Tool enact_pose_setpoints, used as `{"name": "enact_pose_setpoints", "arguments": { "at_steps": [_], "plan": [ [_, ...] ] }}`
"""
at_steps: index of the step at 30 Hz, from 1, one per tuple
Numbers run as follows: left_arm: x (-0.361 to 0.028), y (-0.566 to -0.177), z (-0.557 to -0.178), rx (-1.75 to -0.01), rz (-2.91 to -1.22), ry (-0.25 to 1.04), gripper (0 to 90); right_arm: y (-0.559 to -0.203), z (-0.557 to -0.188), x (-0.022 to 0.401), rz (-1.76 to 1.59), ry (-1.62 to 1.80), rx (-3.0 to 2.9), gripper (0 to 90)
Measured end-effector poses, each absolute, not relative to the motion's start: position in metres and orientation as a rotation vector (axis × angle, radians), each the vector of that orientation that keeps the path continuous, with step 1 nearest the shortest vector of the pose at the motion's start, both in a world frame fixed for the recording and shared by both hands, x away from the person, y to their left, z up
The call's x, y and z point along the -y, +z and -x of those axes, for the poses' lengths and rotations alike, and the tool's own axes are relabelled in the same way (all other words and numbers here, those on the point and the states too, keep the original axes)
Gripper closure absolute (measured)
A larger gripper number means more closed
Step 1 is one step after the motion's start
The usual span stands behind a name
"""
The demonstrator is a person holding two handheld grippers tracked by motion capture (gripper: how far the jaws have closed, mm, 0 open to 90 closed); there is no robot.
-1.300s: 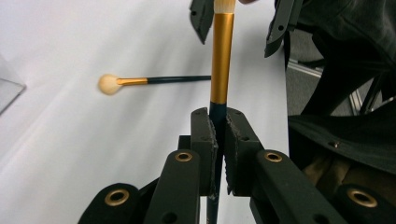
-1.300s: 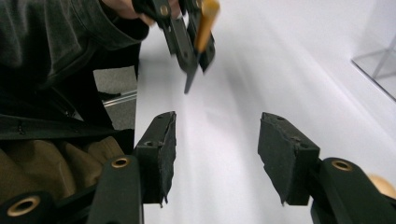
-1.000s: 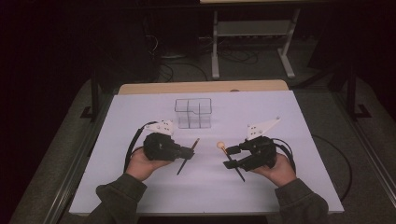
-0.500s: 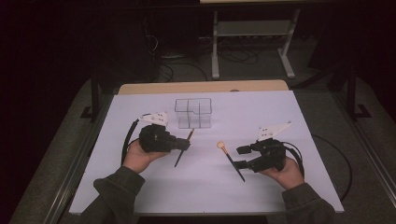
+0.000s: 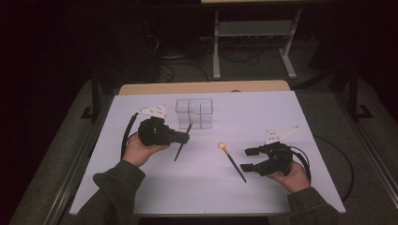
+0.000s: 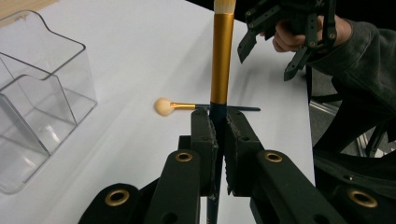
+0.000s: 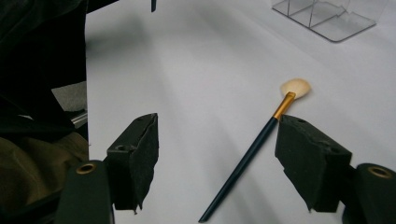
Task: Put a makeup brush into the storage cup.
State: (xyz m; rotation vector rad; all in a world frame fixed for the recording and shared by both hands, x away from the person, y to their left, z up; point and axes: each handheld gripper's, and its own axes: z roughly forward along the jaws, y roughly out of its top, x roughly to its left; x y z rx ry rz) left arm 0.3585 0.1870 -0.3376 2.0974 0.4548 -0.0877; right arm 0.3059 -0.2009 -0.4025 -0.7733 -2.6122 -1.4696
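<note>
Claw on our right (image 5: pixel 248 159) has just been opening, nothing between its pads, its brush (image 5: pixel 231 160) now on the desk (image 5: pixel 263 112). Left claw (image 5: pixel 187 137) clamps another brush (image 5: pixel 182 142); organizer (image 5: pixel 194 113) holds nothing.

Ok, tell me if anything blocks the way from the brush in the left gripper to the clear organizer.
Nothing visible does. The left gripper is shut on the dark handle of a makeup brush, and only bare white table lies between it and the clear organizer. The second brush lies off to the other side, near the right gripper.

Clear organizer (image 5: pixel 194 113) beside open tabletop (image 5: pixel 263 112)
</note>
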Motion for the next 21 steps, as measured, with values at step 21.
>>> {"name": "enact_pose_setpoints", "arguments": {
  "at_steps": [21],
  "plan": [
    [-0.194, -0.322, -0.385, -0.508, -2.066, -0.028, 83.4, -0.409, -0.307, 0.201, 0.787, -1.439, 2.644, 23.7]
  ]
}}
